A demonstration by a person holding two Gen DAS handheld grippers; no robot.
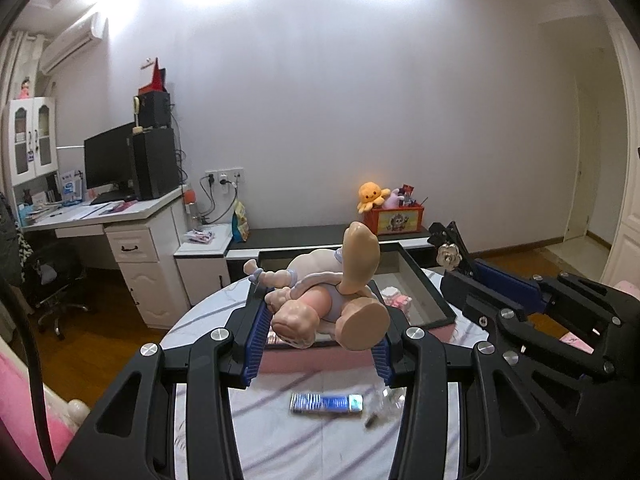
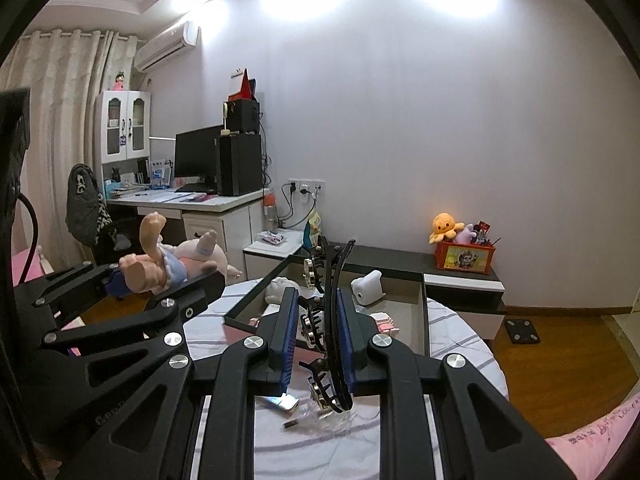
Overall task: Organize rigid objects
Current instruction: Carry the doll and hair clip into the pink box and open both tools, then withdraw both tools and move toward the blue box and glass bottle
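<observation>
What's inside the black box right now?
In the black box: a white figure, pink blocks, a pale plush. The right tool and hair clip hide the middle.

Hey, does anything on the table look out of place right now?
A blue pack, crumpled clear wrapper and small dark stick lie loose on the table, outside the tray.

peach doll (image 1: 328, 300), black hair clip (image 2: 332, 320)
</observation>
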